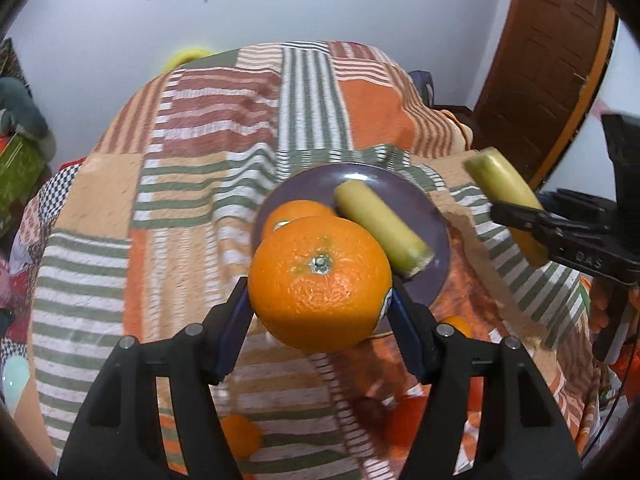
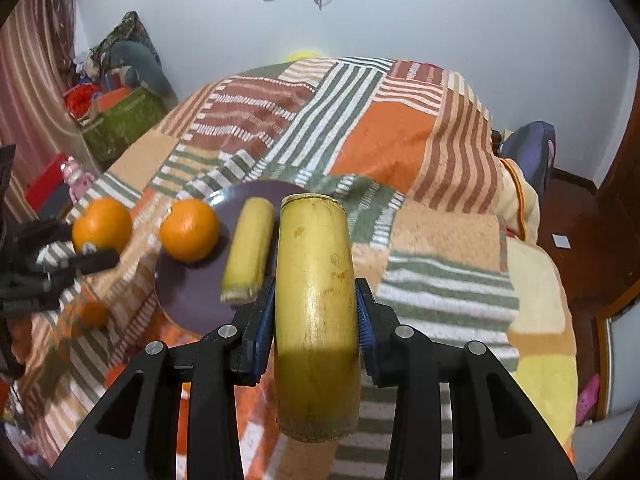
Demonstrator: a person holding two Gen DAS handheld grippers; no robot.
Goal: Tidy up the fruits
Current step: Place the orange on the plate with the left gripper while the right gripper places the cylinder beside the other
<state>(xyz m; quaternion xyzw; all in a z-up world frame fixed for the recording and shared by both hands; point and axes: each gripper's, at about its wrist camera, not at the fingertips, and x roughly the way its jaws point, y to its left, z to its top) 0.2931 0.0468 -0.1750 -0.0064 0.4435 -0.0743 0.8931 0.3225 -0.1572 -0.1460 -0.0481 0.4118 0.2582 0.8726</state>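
The task looks about half done, as I judge it; on the purple plate (image 2: pixel 188 304) one orange (image 2: pixel 189 229) and one banana piece (image 2: pixel 248 250) lie already side by side, close but apart I think; the plate sits on a striped patchwork blanket (image 2: pixel 400 136) over what seems a bed. The left tongs (image 1: pixel 320 304) are closed around a second orange (image 1: pixel 320 282), held in the air over the near edge of the plate; the right tongs (image 2: pixel 316 316) are closed around a second banana piece (image 2: pixel 316 312), held just right of the plate and above the blanket; both are not yet put down. Counting: two banana pieces; four oranges that I can be sure of, namely the two above and two smaller ones, (image 1: pixel 240 436) and (image 1: pixel 458 326), resting on the blanket near the plate; more orange shapes lower down are too blurred to tell from the pattern.
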